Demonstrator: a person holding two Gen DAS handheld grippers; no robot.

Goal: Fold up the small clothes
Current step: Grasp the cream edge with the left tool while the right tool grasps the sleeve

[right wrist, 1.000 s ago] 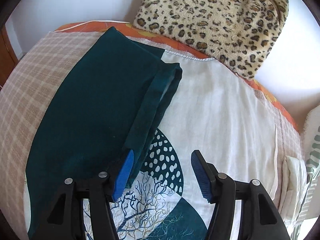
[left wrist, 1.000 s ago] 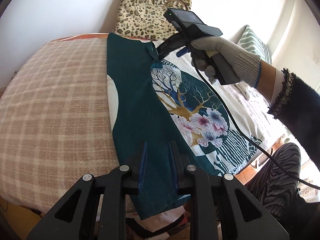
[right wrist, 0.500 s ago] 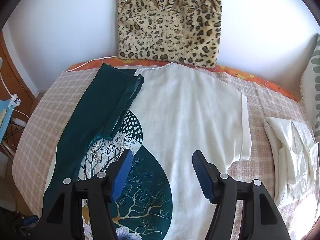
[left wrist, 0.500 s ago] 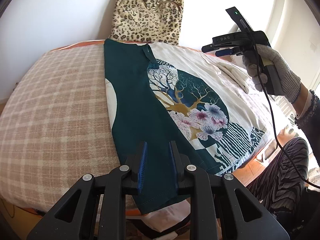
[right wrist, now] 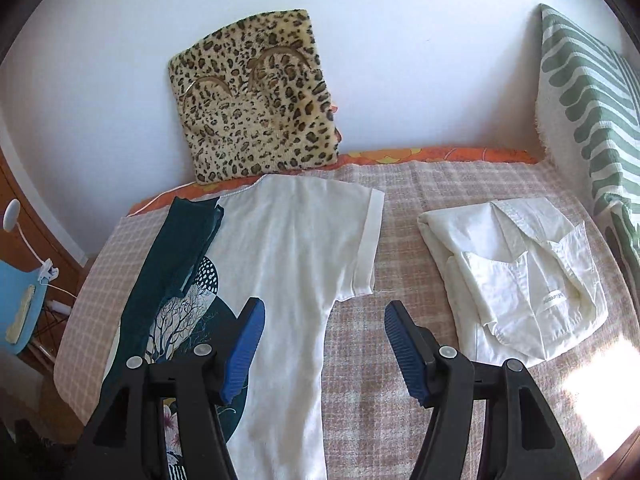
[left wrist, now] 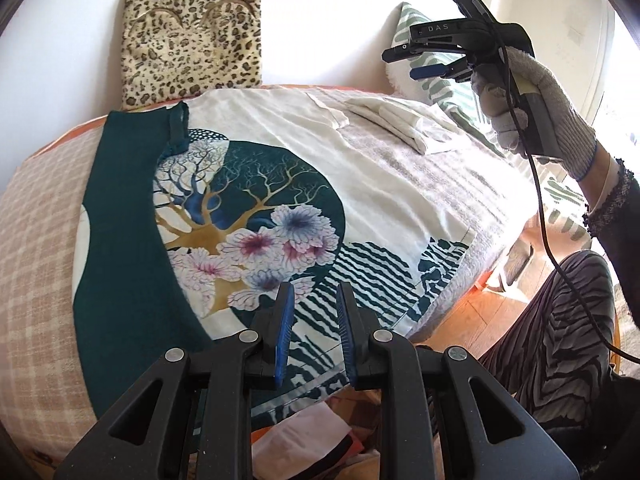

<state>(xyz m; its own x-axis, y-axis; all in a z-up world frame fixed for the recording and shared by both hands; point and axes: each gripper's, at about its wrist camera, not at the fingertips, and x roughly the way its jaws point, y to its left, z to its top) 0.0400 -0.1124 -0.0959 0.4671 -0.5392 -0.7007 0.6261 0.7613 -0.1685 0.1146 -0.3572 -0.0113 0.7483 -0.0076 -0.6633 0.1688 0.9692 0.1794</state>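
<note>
1. Left tongs (left wrist: 313, 322): jaws narrow but parted, gripping nothing, poised above the tee's (left wrist: 360, 184) hem at 6 o'clock in the left view, probably lined up to catch that edge.
2. Right tongs (right wrist: 325, 344): jaws wide, empty, held high over the bed (right wrist: 400, 380); below them, the tee's unfolded side at 6 o'clock in the right view, sleeve (right wrist: 366, 240) toward 12. Probably raised for a clear reach to that sleeve.
3. Tee: spread flat, print up, neck toward the leopard cushion (right wrist: 256, 96) at 11 o'clock. Green left side (left wrist: 124, 208) already turned in over the print; white right side not yet folded. Judged roughly a third done.
4. White garment (right wrist: 516, 276): folded, parked at 3 o'clock, well apart from the tee, likely finished and set aside.
5. Counts: two tongs, two garments, two cushions (leopard; green-striped (right wrist: 588, 92) at 2 o'clock).
6. Gloved hand (left wrist: 536, 108) on the right tongs, cable (left wrist: 540, 200) trailing down toward the lap.
</note>
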